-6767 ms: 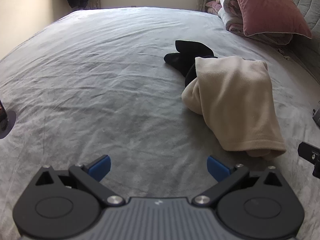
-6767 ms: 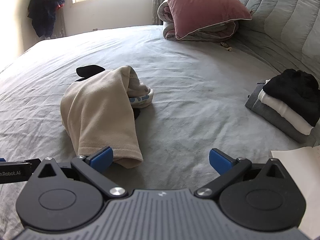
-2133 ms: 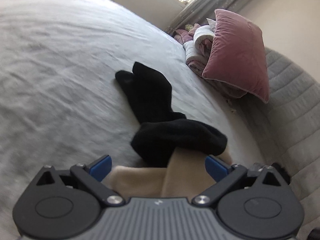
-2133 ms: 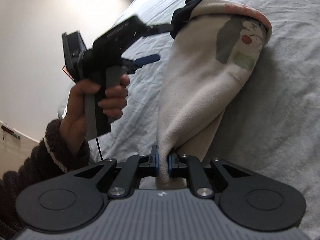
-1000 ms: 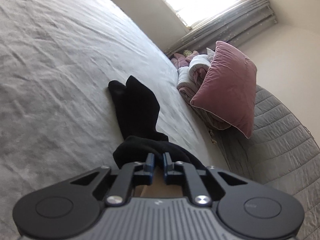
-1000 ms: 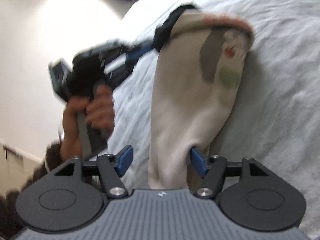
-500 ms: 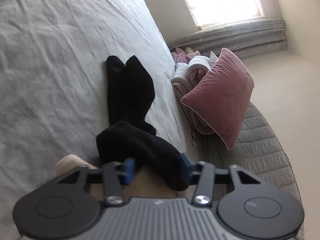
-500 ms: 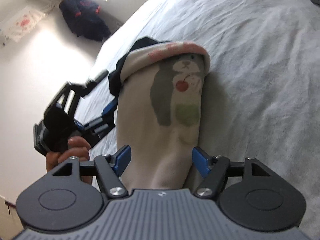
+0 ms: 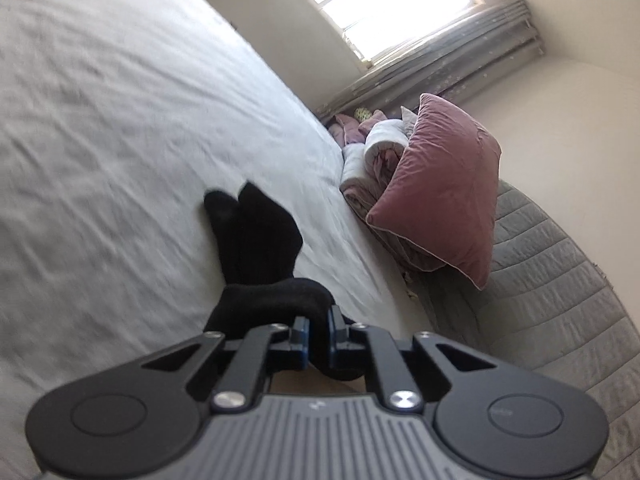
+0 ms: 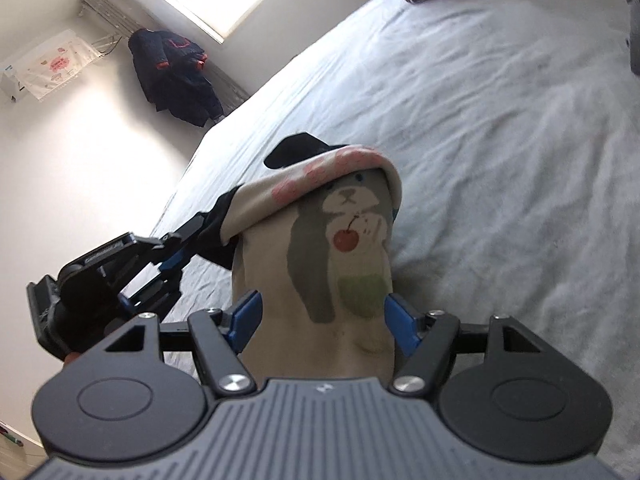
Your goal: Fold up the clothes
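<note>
The left gripper (image 9: 316, 338) has its fingers pressed together on a fold of the black garment (image 9: 260, 264), which stretches away ahead of the fingertips across the grey bed (image 9: 100, 140). Left of those fingers the bed lies wide and bare; to their right a pink pillow (image 9: 440, 188) and rolled bedding (image 9: 368, 152) crowd the padded headboard (image 9: 560, 300). The right gripper (image 10: 322, 318) has its fingers spread, with the cream garment (image 10: 320, 280) and its printed animal between them; whether the pads touch the cloth is unclear. Its lower edge is hidden behind the gripper body. The bed is open to the right of these fingers.
</note>
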Demonstrator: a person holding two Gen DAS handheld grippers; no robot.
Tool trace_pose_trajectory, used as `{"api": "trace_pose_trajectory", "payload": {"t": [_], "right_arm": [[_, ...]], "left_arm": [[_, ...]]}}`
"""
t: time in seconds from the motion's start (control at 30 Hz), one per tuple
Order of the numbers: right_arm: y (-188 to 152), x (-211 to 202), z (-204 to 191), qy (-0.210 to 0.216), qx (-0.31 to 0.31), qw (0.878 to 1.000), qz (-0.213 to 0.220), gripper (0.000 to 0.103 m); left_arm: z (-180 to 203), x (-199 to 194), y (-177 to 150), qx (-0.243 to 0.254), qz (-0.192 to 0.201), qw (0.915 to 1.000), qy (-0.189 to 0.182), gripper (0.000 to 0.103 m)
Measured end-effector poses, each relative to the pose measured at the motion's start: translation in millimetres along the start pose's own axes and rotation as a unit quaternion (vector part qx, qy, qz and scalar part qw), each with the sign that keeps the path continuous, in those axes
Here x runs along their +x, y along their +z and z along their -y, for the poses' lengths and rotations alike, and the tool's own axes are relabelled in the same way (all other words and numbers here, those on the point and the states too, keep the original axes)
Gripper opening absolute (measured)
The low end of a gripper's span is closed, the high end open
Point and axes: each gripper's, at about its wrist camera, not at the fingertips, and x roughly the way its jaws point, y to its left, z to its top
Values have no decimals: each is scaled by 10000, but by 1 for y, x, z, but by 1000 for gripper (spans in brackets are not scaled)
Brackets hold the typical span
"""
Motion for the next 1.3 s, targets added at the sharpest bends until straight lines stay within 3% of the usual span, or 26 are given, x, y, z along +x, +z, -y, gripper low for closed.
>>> {"api": "trace_pose_trajectory", "payload": {"t": [0.3, 0.57, 0.63, 0.7, 0.77, 0.93, 1.1, 1.13, 1.2, 1.3], "right_arm": [[1, 3, -3, -14, 50, 9999, 165, 71], [-8, 19, -13, 147, -61, 9998, -103, 70], [-11, 27, -19, 315, -145, 9991, -263, 50], [-16, 34, -27, 503, -232, 9974, -455, 16], [-19, 40, -34, 649, -312, 9956, -598, 13], [-20, 47, -44, 770, -464, 9936, -679, 12], [-22, 53, -54, 891, -615, 9912, -760, 19], [-22, 55, -56, 915, -646, 9907, -776, 21], [-17, 53, -49, 918, -502, 9924, -641, 41], [-7, 47, -37, 789, -239, 9961, -323, 46]], "left_arm": [[-8, -36, 24, 401, 379, 9974, 465, 8], [-34, -69, 38, 393, 534, 9938, 892, 8], [-38, -78, 42, 389, 588, 9928, 965, 8], [-40, -86, 47, 449, 694, 9908, 1073, 8], [-43, -95, 51, 532, 797, 9874, 1256, 8], [-52, -110, 59, 668, 899, 9751, 1914, 8], [-67, -111, 59, 766, 504, 9582, 2710, 8], [-73, -111, 59, 683, 389, 9586, 2738, 8], [-83, -110, 59, 528, 211, 9600, 2741, 9], [-97, -109, 58, 343, 74, 9595, 2794, 10]]}}
